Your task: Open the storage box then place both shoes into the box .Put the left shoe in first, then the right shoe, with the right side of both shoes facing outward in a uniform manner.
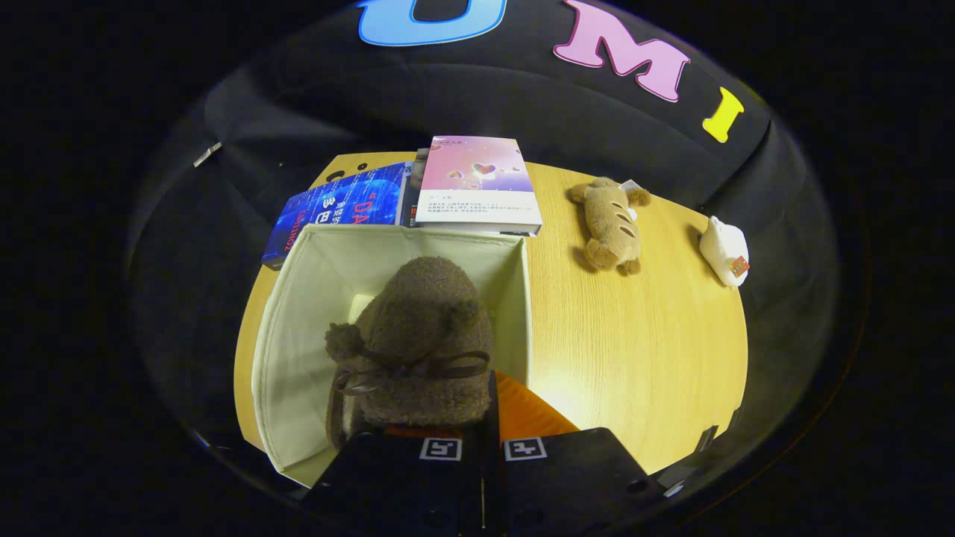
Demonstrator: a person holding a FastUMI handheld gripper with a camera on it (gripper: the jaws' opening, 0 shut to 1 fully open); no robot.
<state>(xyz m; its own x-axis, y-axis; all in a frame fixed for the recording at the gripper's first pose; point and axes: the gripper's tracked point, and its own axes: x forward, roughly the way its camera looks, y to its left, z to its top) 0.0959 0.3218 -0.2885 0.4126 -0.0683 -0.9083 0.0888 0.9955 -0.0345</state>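
A brown fuzzy shoe (425, 328) with a dark ribbon bow and a pompom hangs just ahead of my fingers, over the open storage box (298, 298). The box has cream fabric walls inside and an orange outer side (530, 414). My gripper (483, 441) has its two fingers drawn close together at the shoe's near end, pinching its rim. The shoe hides most of the box floor; a pale patch (362, 306) shows beside it. I cannot tell whether another shoe lies underneath.
The box stands on a wooden table (642, 335). Behind it lie a pink book (477, 183) and a blue book (336, 209). A brown plush toy (612, 224) and a white toy (724, 250) sit to the right.
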